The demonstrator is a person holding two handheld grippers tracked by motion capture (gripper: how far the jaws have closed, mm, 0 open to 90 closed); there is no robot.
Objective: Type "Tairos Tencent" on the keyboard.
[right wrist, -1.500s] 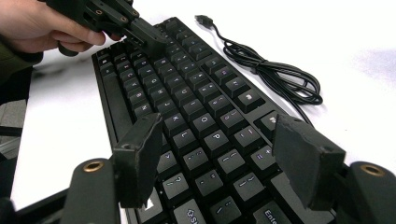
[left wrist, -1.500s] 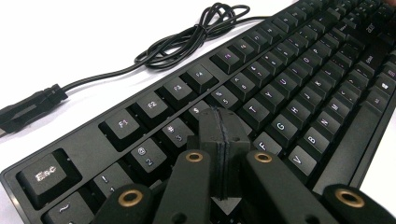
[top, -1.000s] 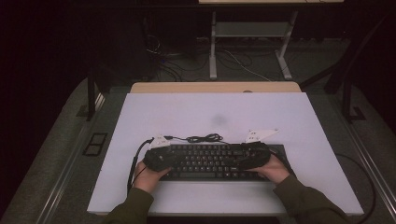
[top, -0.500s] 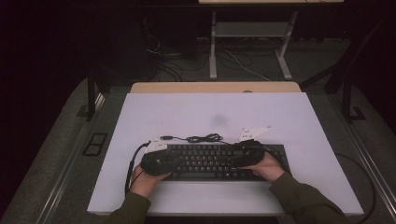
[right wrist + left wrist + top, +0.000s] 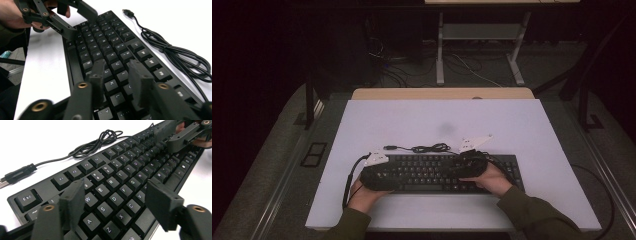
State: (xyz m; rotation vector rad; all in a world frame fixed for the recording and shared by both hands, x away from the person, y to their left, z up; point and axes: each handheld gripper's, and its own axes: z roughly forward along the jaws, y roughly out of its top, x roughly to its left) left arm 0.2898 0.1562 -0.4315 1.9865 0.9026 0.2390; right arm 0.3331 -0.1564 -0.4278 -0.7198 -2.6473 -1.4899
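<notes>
Setting: a white rectangular table top [image 5: 512, 125] in a dark room, with a grey floor and metal desk legs [image 5: 440, 50] seen beyond its far edge.

Item 1: a black full-size plastic keyboard with lettered keys [image 5: 437, 172], laid flat near the table's front edge, lengthwise across it.

Item 2: the left gripper [image 5: 117, 207], held in a hand at the keyboard's left end. Its black jaws are spread apart over the letter keys, having just been opening; nothing is clamped between them.

Item 3: the right gripper [image 5: 116, 80], held in a hand over the keyboard's right half. Its jaws are set close together above the keys with a narrow gap, having just been closing; nothing is seen gripped.

Item 4: a black bundled cable with a plug [image 5: 422, 148], lying on the table just behind the keyboard's far edge.
</notes>
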